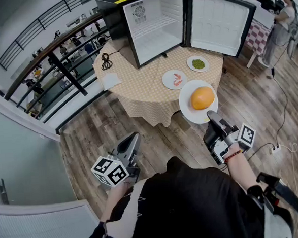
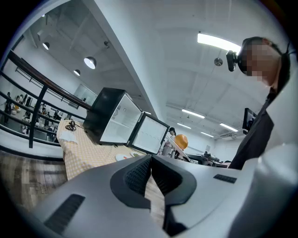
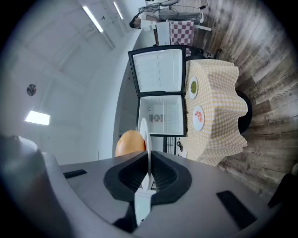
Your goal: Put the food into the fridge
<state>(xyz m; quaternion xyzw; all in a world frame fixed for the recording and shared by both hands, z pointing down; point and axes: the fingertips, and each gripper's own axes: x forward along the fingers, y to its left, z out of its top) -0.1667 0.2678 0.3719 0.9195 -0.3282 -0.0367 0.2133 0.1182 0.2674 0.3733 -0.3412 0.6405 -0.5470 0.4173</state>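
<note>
My right gripper [image 1: 212,116] is shut on the near rim of a white plate [image 1: 189,110] that carries an orange fruit [image 1: 202,97], held off the table's front right edge. In the right gripper view the plate [image 3: 145,135] runs edge-on between the pads, with the fruit [image 3: 130,143] to its left. The black fridge [image 1: 152,24] stands on the table with its door [image 1: 218,22] swung open and bare white shelves inside. A shrimp plate [image 1: 175,79] and a plate of green food [image 1: 198,63] sit before it. My left gripper [image 1: 134,140] hangs shut and empty over the floor.
The round table [image 1: 136,86] has a yellow checked cloth; a black cable [image 1: 105,60] and a white sheet [image 1: 110,81] lie at its left. A railing [image 1: 59,66] runs behind on the left. A person [image 1: 281,25] stands far right, and a power strip [image 1: 276,149] lies on the floor.
</note>
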